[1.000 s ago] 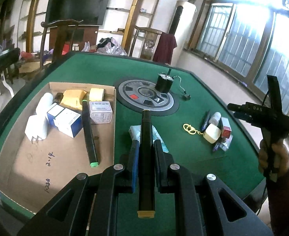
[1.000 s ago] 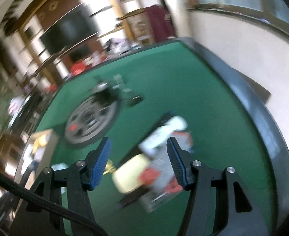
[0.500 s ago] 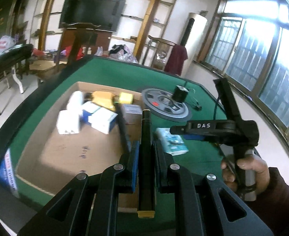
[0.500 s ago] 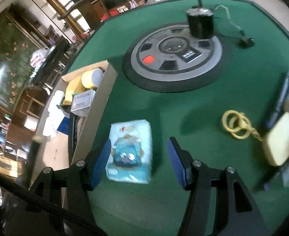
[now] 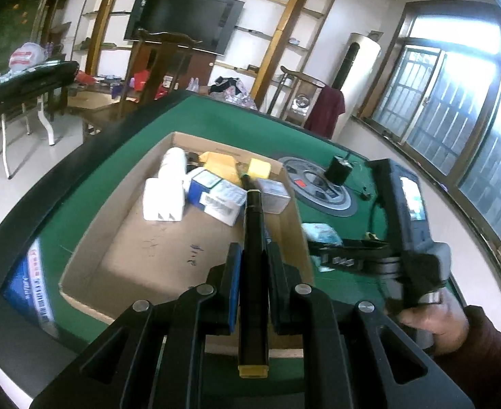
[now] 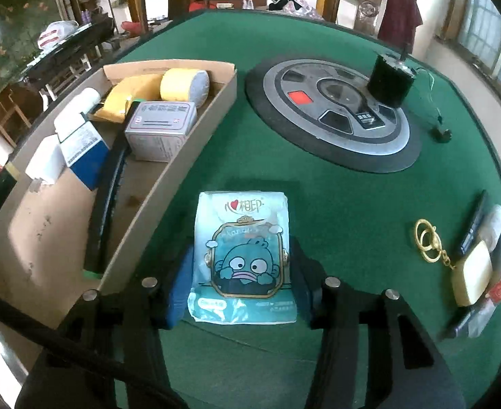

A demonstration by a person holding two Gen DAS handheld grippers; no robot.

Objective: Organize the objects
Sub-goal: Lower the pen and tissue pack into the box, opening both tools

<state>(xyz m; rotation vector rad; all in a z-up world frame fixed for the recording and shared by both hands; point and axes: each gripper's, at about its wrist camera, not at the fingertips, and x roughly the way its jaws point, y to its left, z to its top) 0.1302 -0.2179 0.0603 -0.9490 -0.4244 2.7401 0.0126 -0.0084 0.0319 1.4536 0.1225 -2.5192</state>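
1. Already in the box [image 6: 195, 143]: cartons, tape, a marker.
2. Left gripper [image 5: 253, 274] clamped on a pen [image 5: 254, 266] above the box.
3. Right gripper [image 6: 240, 286] closing round the tissue pack [image 6: 243, 255] on the table [image 6: 335, 204].
4. Left to sort: keyring [image 6: 429, 240], small items beside it.

Cardboard box [image 6: 168, 177] near half bare; far end crowded; green felt [image 6: 335, 211] right open.

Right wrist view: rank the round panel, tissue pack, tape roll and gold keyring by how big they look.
1. Round panel
2. Tissue pack, though it sits nearest the camera, which inflates it
3. Tape roll
4. Gold keyring
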